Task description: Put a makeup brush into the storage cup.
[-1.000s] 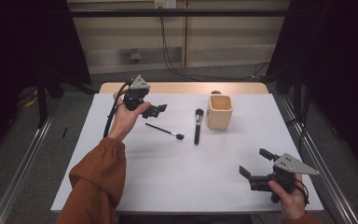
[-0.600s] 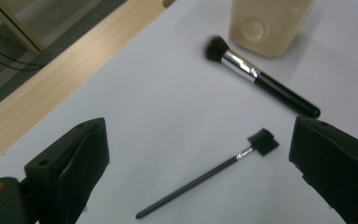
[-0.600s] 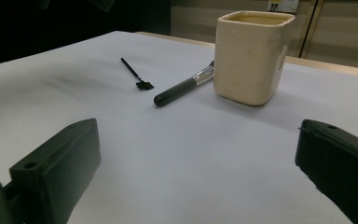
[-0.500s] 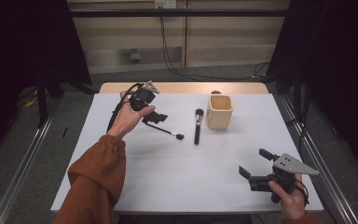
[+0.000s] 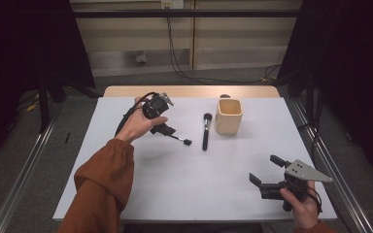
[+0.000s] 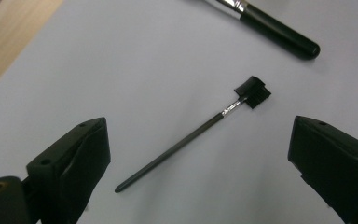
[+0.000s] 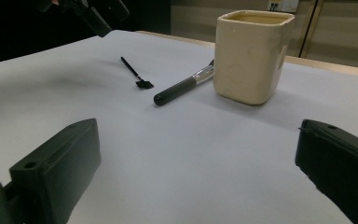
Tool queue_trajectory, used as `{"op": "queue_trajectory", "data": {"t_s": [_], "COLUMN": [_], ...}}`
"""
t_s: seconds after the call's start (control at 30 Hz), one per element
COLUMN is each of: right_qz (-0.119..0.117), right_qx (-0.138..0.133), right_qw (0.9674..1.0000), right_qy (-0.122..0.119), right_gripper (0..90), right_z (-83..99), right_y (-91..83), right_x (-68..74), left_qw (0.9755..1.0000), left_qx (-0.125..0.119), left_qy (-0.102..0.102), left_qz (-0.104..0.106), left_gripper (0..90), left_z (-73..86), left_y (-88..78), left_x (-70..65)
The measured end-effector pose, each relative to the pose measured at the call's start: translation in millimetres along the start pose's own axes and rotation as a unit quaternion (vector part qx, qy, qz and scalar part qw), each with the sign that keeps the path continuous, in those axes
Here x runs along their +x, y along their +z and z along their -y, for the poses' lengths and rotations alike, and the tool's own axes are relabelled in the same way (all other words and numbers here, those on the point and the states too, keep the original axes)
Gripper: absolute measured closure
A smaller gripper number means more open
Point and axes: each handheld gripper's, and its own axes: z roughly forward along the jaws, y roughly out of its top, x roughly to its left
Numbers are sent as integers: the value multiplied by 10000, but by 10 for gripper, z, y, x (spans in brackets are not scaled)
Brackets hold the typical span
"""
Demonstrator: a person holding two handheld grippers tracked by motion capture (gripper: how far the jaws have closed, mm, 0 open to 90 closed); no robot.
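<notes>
A thin black brush (image 6: pixel 191 135) with a small comb head lies on the white table sheet (image 5: pixel 184 184). My left gripper (image 6: pixel 198 128) hovers open just above it, one jaw on either side of the handle. From the high view the left gripper (image 5: pixel 161 127) sits left of centre, by the thin brush (image 5: pixel 179 139). A thick black makeup brush (image 5: pixel 206 131) lies to its right, beside a cream square cup (image 5: pixel 228 116). My right gripper (image 5: pixel 266 169) rests open and empty near the front right edge. It faces the cup (image 7: pixel 254 56) and the thick brush (image 7: pixel 182 86).
Bare white sheet spans the front and middle of the table. A strip of wooden tabletop (image 5: pixel 189 91) shows at the back edge. The left gripper's cable (image 5: pixel 126 114) loops beside the hand. Metal rails run along the floor on both sides.
My left gripper has come down and slightly right, tipping its jaws toward the thin brush. The right gripper has stayed put.
</notes>
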Motion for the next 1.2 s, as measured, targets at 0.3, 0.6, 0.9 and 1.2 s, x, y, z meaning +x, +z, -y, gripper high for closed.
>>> {"op": "queue_trajectory", "data": {"t_s": [0.3,0.6,0.9,1.2], "right_qz": [-11,-6,-8,-24], "right_qx": [9,22,27,21], "right_qw": [10000,10000,10000,10000], "right_qy": [5,-1,-13,-7], "right_gripper": [0,0,0,0], "right_z": [0,2,4,4], "right_y": [-1,0,-3,-4], "right_x": [1,1,3,3], "left_qw": [9993,9972,9957,9936], "left_qx": [292,615,789,987], "left_qy": [182,312,440,493], "left_qz": [121,296,211,221], "left_gripper": [55,67,75,134], "left_z": [6,61,69,130], "left_y": [128,301,448,517], "left_x": [-23,14,25,137]}}
